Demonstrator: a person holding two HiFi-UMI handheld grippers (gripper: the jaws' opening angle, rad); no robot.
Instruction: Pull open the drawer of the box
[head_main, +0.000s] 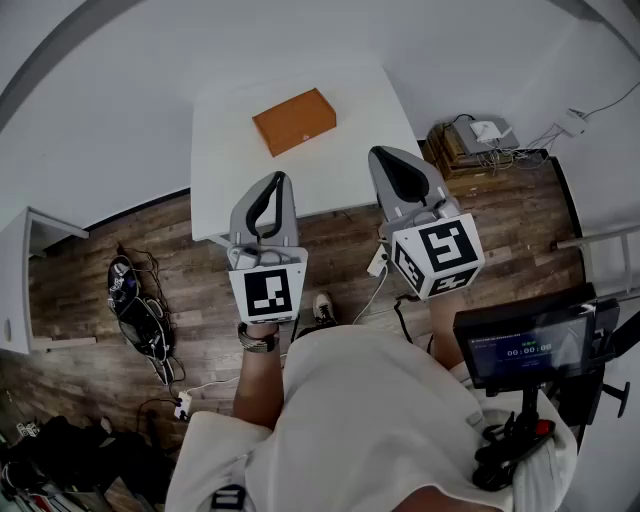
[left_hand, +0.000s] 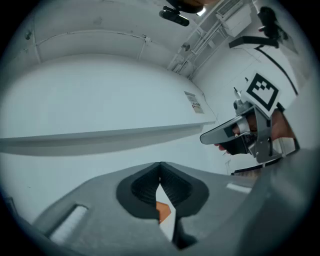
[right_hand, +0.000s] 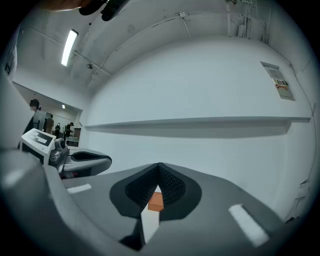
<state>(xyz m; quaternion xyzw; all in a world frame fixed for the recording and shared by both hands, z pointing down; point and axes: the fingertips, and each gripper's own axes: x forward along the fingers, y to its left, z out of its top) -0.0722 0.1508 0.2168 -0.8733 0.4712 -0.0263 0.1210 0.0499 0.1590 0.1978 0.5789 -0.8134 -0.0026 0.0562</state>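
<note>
Both tools are held level in front of the person, short of the bench. The left tool (head_main: 276, 180) has its jaws together with nothing between them, and the right tool (head_main: 386, 155) is likewise closed and empty. The orange box (head_main: 294, 121) lies flat on the white bench (head_main: 225, 150), toward its far side and well apart from either tool. Each gripper view catches it only as a small orange patch past the closed jaw tips.

Its drawer appears to be shut (no handle or tab can be made out from here, nor which end slides out). The step in hand seems to be the approach, with the task itself not yet begun.

To do it well, both tools would first have to open and come in low over the bench. One would likely steady the box while the other takes the drawer end and draws straight along the long axis. A box this light-looking could slide or tip if pulled unbraced.
</note>
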